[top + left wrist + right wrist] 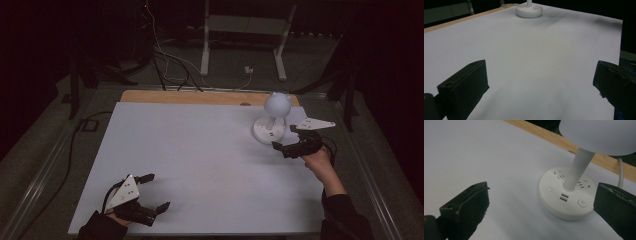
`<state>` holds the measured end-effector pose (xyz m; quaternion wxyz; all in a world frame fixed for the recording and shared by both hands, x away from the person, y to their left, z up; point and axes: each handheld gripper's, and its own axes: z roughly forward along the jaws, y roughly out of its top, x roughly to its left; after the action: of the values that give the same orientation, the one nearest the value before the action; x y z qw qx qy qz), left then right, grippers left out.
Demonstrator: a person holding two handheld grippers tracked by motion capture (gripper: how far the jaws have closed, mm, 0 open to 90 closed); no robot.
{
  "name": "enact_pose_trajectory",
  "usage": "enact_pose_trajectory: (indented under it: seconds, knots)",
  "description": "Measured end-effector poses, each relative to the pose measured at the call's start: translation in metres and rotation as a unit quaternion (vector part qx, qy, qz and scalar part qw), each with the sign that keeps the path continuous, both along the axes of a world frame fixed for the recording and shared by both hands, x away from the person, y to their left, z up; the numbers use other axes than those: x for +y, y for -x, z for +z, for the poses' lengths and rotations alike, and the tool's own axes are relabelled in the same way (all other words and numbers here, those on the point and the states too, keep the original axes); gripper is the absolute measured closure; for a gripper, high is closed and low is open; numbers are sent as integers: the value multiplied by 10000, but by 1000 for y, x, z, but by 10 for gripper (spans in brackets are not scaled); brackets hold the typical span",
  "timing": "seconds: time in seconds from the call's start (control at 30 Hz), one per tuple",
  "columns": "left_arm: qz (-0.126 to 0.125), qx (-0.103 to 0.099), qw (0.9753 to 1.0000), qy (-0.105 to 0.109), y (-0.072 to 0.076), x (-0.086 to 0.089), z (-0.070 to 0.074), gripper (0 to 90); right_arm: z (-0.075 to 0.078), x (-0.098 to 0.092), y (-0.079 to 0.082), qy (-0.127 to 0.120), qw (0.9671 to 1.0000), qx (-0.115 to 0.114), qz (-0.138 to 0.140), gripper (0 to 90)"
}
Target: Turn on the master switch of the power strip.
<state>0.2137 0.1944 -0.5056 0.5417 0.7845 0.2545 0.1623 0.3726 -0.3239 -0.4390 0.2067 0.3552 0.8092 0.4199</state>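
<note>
A white desk lamp stands at the table's back right, with a round globe shade [277, 105] on a short stem and a disc base [269, 131]. My right gripper [286, 137] is open just right of and in front of that base, not touching it. In the right gripper view the base [566, 197] lies between and beyond the jaws of my right gripper [542, 187]; it carries sockets, two USB ports and a round button [582, 203]. My left gripper [156, 192] rests open and empty near the front left edge. In the left gripper view, the lamp base [529, 11] lies far beyond my left gripper [540, 72].
The white tabletop [200, 155] has a wooden strip [200, 97] along its back edge. The lamp's cable [620, 173] runs off behind it. Loose cables [170, 65] and a white desk frame [245, 30] are on the dark floor beyond.
</note>
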Motion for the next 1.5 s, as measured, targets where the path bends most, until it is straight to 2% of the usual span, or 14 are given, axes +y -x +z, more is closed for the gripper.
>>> enact_pose_trajectory:
  seconds: [0.37, 0.57, 0.87, 0.9, 0.93, 0.97, 1.03, 1.1, 1.13, 1.23, 1.27, 1.37, 1.43, 1.5]
  knots:
    - [-15, 1, 10000, -31, 0, -1, 0, 3, -6, 0, -21, 73, 10000, 28, -31, 0]
    - [-13, -3, 10000, -26, 0, 0, 0, 3, -12, -2, -30, 108, 9998, 89, -165, 2]
    - [-3, 10, 10000, 7, 0, 0, 0, 3, -23, -6, -42, 258, 9982, 159, -516, 73]
    - [-5, 12, 10000, 4, 0, 0, 0, 3, -25, -6, -44, 288, 9976, 149, -608, 121]
    - [-6, 11, 10000, -7, 0, 0, -1, 3, -25, -6, -44, 288, 9976, 149, -608, 121]
    - [-11, 12, 10000, -11, 0, 0, -1, 3, -27, -7, -45, 347, 9966, 94, -744, 179]
    - [-11, 13, 10000, -8, 0, 0, -1, 3, -27, -7, -46, 358, 9965, 112, -749, 201]
    - [-5, 17, 10000, -10, 0, 0, -1, 3, -30, -8, -47, 386, 9958, 97, -820, 277]
    - [-9, 18, 10000, -13, 0, 0, -1, 3, -32, -9, -48, 398, 9956, 79, -845, 349]
    - [-5, 23, 10000, 0, 0, 0, -1, 3, -34, -10, -49, 389, 9949, 66, -932, 396]
    - [-5, 20, 10000, -10, 0, 0, -1, 3, -36, -11, -50, 397, 9942, 25, -998, 435]
    - [-16, 25, 10000, -15, 0, 0, -1, 3, -37, -11, -51, 473, 9934, 6, -1045, 481]
    - [-10, 27, 10000, -8, 0, 0, -1, 3, -39, -10, -52, 557, 9922, -24, -1112, 557]
    - [-14, 31, 10000, -16, 0, 0, -1, 3, -39, -10, -53, 565, 9919, -47, -1139, 577]
